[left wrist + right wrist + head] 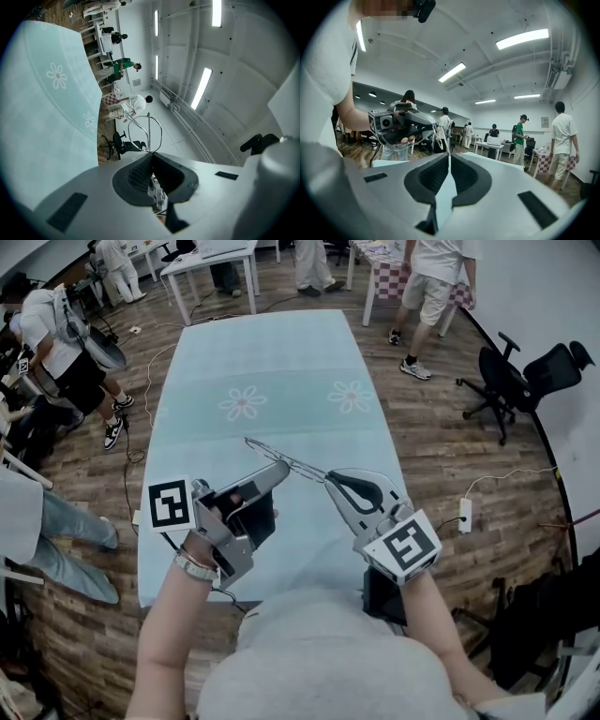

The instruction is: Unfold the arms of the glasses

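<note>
A thin wire pair of glasses (pixel 305 468) hangs in the air between my two grippers, over the near end of the table. My left gripper (pixel 281 468) is shut on the frame; in the left gripper view a wire lens rim (pixel 148 131) sticks out past its closed pads. My right gripper (pixel 328 478) faces it from the right, its jaws nearly together on one thin arm (pixel 444 138) of the glasses, which runs from the pads toward the left gripper (pixel 435 125).
A long table with a pale blue, flower-printed cloth (pixel 272 371) lies under the grippers. A black office chair (pixel 511 381) and a power strip (pixel 465 514) are on the wooden floor at right. People stand by white tables (pixel 211 263) at the back.
</note>
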### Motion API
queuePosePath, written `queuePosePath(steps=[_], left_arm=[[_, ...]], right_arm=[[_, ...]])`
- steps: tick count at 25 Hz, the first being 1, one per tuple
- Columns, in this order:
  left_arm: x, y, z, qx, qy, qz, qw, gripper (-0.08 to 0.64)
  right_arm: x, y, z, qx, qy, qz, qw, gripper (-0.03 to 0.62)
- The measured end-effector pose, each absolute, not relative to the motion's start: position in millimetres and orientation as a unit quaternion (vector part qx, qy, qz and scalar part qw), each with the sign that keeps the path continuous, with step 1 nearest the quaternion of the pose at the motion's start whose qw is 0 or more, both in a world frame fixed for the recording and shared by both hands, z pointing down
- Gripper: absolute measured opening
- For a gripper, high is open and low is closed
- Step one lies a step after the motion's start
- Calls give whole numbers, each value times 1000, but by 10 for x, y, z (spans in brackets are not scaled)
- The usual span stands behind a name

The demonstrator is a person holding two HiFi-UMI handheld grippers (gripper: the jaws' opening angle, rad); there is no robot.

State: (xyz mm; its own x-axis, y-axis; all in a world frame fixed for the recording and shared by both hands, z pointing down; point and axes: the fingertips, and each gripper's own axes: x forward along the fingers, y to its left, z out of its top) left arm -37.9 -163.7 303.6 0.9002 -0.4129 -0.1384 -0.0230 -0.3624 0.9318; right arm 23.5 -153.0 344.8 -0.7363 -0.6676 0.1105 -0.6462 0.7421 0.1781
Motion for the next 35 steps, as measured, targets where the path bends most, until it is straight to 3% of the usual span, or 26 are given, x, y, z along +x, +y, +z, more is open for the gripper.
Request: queuePosePath(steps=[35], left_arm=[[-271,-1149,3295,810,-24,-60,582,9]], right_arm=[[563,-1536,3505,401,-911,-49,83,21]])
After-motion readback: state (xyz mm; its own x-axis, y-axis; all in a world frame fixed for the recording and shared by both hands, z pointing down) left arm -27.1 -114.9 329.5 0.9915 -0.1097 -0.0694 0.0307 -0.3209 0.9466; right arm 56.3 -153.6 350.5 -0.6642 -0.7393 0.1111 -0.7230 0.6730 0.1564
